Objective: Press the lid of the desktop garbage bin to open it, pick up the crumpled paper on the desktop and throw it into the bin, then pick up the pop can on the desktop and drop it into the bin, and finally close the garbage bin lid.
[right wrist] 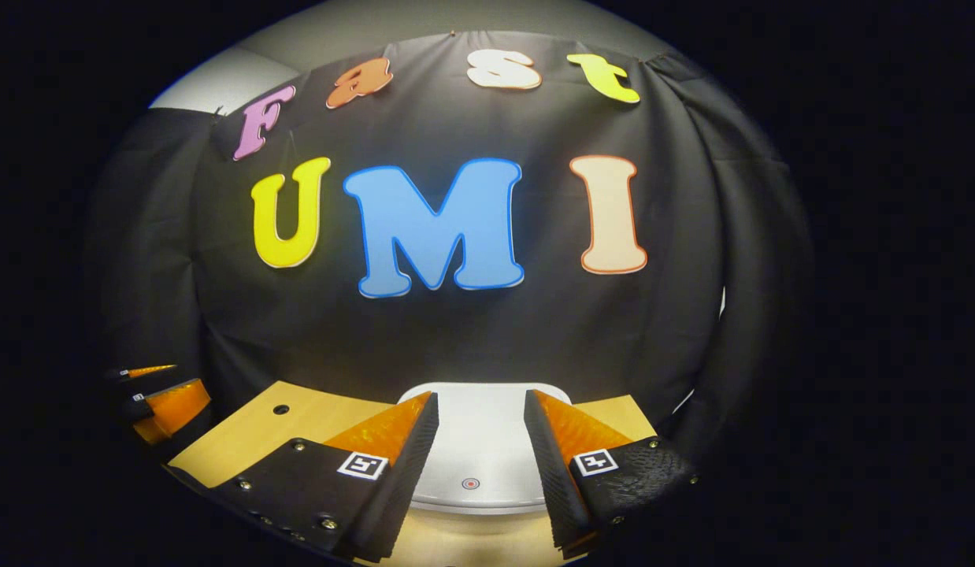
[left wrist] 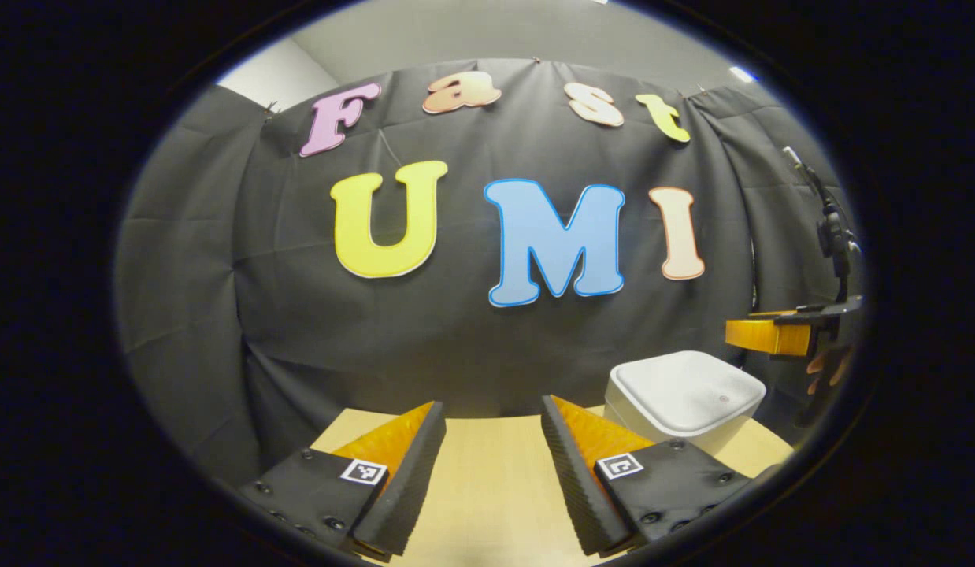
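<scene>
The white desktop bin (left wrist: pixel 684 398) stands on the wooden table (left wrist: pixel 487 480) to the right of my left gripper (left wrist: pixel 491 405), its lid down. That gripper is open over bare tabletop with nothing between its fingers. In the right gripper view the bin's flat lid (right wrist: pixel 476 441) lies straight ahead and just below my right gripper (right wrist: pixel 481 396), which is open and hovers over it. A small red dot (right wrist: pixel 471 483) marks the lid's near edge. The right gripper (left wrist: pixel 771 335) shows beyond the bin at the far right of the left gripper view.
The black cloth wall closes off the back of the table. My left gripper (right wrist: pixel 153 402) appears at the left edge of the right gripper view. A small round hole (right wrist: pixel 280 409) sits in the tabletop (right wrist: pixel 298 429) left of the bin.
</scene>
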The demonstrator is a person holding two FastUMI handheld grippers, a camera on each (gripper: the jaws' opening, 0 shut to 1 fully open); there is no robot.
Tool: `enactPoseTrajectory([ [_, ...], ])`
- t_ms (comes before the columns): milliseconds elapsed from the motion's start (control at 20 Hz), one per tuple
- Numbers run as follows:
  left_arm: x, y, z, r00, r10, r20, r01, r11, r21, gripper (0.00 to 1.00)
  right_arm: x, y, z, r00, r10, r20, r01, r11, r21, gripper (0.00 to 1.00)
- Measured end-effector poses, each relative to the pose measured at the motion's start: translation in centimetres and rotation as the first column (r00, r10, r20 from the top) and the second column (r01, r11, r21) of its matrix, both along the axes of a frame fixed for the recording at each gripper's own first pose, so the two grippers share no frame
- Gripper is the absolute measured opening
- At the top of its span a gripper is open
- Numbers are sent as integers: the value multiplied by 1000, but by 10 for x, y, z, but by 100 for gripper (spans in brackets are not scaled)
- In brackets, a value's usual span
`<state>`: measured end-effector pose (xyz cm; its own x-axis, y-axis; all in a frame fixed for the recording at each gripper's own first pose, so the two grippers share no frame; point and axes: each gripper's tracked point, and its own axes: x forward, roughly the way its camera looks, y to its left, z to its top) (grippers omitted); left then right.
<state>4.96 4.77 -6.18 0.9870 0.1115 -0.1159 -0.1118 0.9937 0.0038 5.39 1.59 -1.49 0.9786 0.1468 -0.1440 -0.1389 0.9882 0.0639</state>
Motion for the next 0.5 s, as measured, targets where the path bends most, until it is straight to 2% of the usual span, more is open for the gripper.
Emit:
enactPoseTrajectory([
  [250, -5, -6, 23, 999, -5, 51, 5, 1000, 4, 86, -16, 8, 26, 994, 10, 113, -10, 1000, -2, 71],
  [500, -11, -10, 39, 996, -11, 91, 9, 1000, 24, 85, -26, 12, 26, 992, 10, 127, -10, 1000, 3, 71],
])
